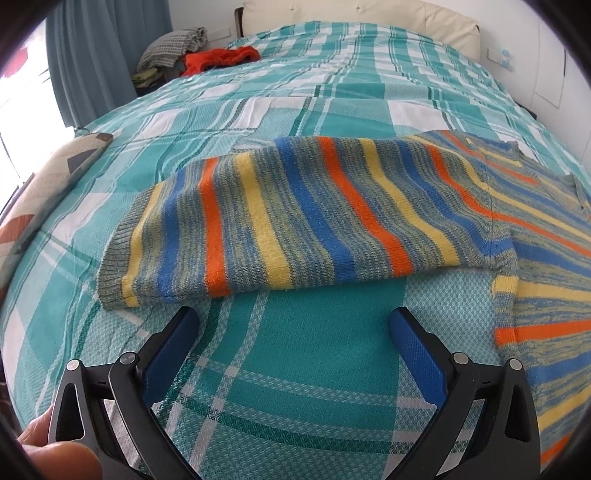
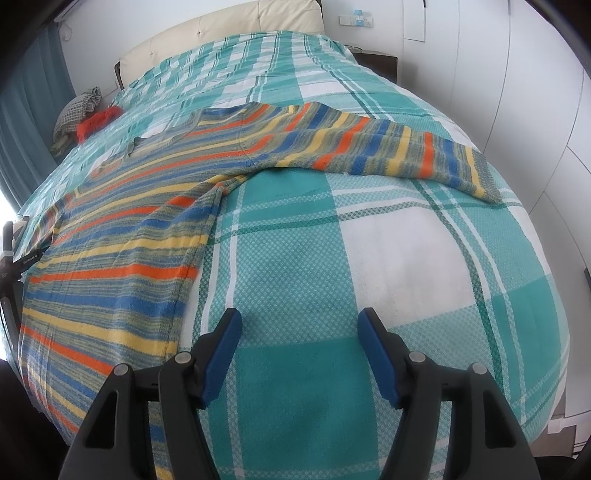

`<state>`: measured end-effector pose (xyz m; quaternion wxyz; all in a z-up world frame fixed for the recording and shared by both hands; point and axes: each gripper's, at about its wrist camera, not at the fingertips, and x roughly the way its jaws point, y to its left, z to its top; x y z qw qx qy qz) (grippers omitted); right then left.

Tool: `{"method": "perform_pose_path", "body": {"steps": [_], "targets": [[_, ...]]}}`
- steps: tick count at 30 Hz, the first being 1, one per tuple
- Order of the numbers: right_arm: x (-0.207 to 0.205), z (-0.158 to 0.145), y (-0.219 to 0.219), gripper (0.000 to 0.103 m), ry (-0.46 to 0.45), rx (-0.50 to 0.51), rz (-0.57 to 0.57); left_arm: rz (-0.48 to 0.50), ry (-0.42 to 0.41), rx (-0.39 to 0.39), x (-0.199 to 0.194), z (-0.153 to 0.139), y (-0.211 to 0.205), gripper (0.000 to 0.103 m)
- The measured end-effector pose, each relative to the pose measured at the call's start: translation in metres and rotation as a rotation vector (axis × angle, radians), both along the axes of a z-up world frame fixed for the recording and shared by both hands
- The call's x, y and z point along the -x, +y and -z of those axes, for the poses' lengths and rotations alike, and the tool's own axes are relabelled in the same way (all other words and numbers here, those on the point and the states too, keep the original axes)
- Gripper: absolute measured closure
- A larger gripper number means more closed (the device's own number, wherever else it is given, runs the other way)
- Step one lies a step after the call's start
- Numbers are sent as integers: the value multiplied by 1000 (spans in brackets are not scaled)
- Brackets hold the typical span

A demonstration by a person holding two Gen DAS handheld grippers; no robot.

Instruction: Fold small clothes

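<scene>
A striped knit sweater (image 1: 295, 206) in blue, orange, yellow and grey lies flat on the teal plaid bedspread (image 1: 295, 369). In the left wrist view one sleeve stretches out to the left, its ribbed cuff (image 1: 114, 266) just beyond my left gripper (image 1: 293, 325), which is open over bare bedspread. In the right wrist view the sweater's body (image 2: 110, 266) fills the left side and the other sleeve (image 2: 388, 151) runs to the right. My right gripper (image 2: 299, 325) stands open above the bedspread (image 2: 369, 258), beside the sweater's side edge, with nothing between its fingers.
A red garment (image 1: 221, 59) and a checked pillow (image 1: 170, 48) lie at the far left of the bed. A cream headboard (image 1: 362, 18) stands at the far end. A patterned cushion (image 1: 44, 199) sits at the left edge. A thumb (image 1: 55, 458) shows at the bottom left.
</scene>
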<state>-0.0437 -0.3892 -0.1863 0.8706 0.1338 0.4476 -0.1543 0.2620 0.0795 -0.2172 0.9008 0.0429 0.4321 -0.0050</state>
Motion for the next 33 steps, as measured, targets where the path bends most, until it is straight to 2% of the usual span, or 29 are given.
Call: {"method": "perform_pose_path", "body": {"steps": [8, 20, 33], "targets": [[-2, 0, 2, 36, 3, 7, -2, 8, 16, 20, -2, 3, -2, 0], [-1, 0, 4, 36, -1, 2, 1, 9, 20, -7, -3, 6, -7, 1], [-2, 0, 3, 36, 1, 4, 1, 13, 33, -2, -6, 9, -8, 1]]}}
